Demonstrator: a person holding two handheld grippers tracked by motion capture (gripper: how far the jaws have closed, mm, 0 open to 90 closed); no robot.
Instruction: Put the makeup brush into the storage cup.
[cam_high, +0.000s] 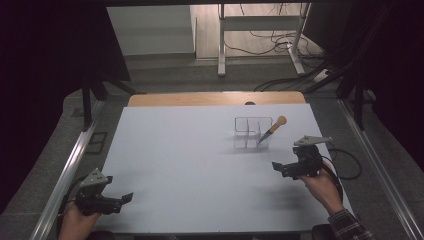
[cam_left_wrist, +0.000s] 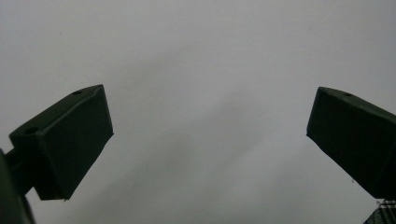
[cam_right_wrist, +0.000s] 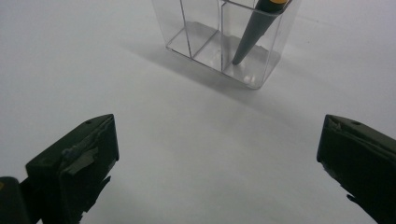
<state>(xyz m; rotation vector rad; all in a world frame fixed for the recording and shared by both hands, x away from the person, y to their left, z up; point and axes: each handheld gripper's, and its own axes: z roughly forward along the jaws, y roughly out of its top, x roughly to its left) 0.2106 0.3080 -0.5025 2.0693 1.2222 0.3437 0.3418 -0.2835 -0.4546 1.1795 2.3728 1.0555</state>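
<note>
A white desk (cam_high: 200, 170) carries a clear divided organizer (cam_high: 252, 133) right of centre, apparently with four compartments.

On the bench (cam_high: 200, 165) a divided holder (cam_high: 252, 133) stands right of the middle, toward the far half. A pen-like tool (cam_high: 272, 129) sits in its right compartment, tip down on the floor of that compartment, leaning so its upper end sticks out past the holder's right rim. The right claw (cam_high: 276, 166) lies nearer the person than the holder and slightly to its right, apart from it, facing what seems to be the holder's near wall. The left claw (cam_high: 127, 198) sits at the bench's near left corner, well apart from everything else.
</note>
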